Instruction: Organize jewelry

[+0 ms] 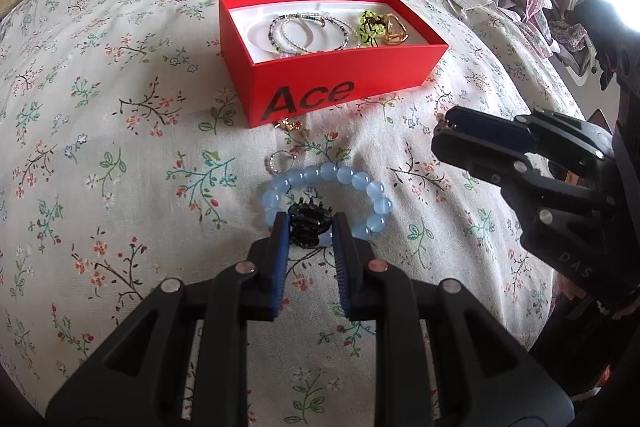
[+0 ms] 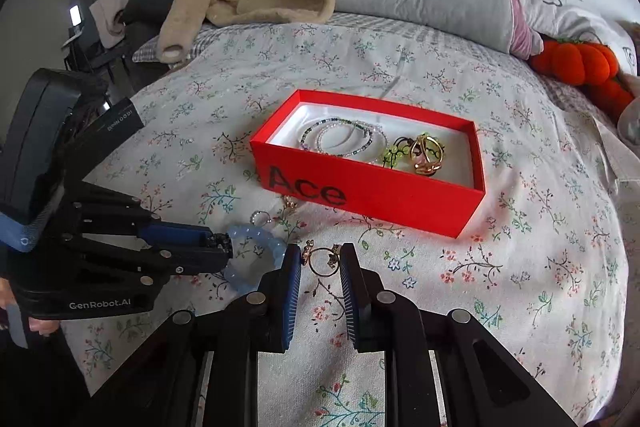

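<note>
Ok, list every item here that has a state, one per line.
Red cardboard box: open, no lid, holding jewelry.
Left gripper: shut on small black claw hair clip.
Right gripper: shut on thin gold hoop ring.
Pale blue round-bead bracelet: lying on the bedspread, outside the box.
Small silver beaded ring: on the bedspread, outside the box.

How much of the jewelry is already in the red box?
Done: beaded bracelets and a gold piece lie in the red box. In hand: left gripper clamps a black claw clip, right gripper a gold ring. Left: blue bracelet, small charms.
</note>
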Available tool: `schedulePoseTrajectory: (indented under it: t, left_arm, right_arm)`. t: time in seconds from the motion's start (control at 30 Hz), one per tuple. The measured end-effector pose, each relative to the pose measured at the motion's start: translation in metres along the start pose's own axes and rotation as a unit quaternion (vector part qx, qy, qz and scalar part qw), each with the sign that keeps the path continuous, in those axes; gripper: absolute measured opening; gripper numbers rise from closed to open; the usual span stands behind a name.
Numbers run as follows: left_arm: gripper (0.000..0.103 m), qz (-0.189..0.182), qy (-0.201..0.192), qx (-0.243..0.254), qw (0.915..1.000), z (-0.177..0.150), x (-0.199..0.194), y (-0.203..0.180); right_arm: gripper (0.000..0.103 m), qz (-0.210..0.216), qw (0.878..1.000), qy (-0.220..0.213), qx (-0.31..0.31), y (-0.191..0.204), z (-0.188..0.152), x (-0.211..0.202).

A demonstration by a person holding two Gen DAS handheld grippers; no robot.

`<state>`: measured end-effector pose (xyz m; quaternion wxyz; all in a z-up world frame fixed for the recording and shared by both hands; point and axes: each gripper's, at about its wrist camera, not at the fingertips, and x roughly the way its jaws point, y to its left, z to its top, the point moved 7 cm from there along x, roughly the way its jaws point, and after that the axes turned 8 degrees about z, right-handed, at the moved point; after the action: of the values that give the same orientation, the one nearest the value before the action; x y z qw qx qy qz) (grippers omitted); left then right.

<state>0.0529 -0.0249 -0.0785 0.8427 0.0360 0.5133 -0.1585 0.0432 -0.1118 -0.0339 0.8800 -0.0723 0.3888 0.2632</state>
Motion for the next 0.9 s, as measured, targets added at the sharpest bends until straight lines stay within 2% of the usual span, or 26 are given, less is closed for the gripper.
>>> schedulePoseTrajectory:
  t: [0.13,0.27,0.33,0.4,0.43,0.53,0.63,0.8,0.9]
  left_arm:
    - [0.023,0.001,0.001,-0.001,1.0000,-0.001,0.001,0.000]
    - [0.023,0.000,0.004,-0.005,1.0000,0.000,0.002,0.000]
    - [0.023,-0.001,0.004,-0.009,1.0000,0.001,0.002,0.002]
    - [0.023,0.000,0.005,-0.011,0.9999,0.002,0.003,0.003]
    - [0.023,0.000,0.005,-0.012,0.9999,0.002,0.003,0.004]
    - [0.023,0.001,0.006,-0.012,0.9999,0.001,0.004,0.005]
    - [0.023,0.001,0.006,-0.009,0.9999,0.001,0.004,0.004]
    - [0.023,0.001,0.008,-0.009,0.9999,0.001,0.005,0.003]
    - [0.023,0.002,0.008,-0.007,0.9999,0.001,0.005,0.001]
  right_arm:
    - [0.020,-0.014,0.999,-0.009,-0.052,0.013,0.002,-0.006]
    - [0.021,0.024,0.998,0.043,-0.038,0.015,-0.011,0.008]
    - [0.028,0.027,0.998,0.055,-0.032,0.012,-0.016,0.011]
    - [0.052,0.024,0.998,0.050,-0.015,0.004,-0.015,0.010]
    - [0.054,0.027,0.998,0.049,0.000,-0.001,-0.015,0.010]
    - [0.053,0.038,0.996,0.058,0.062,-0.019,-0.017,0.012]
    - [0.043,0.058,0.989,0.069,0.114,-0.033,-0.020,0.015]
    - [0.026,0.083,0.981,0.097,0.146,-0.034,-0.027,0.024]
    - [0.022,0.095,0.976,0.108,0.163,-0.032,-0.029,0.031]
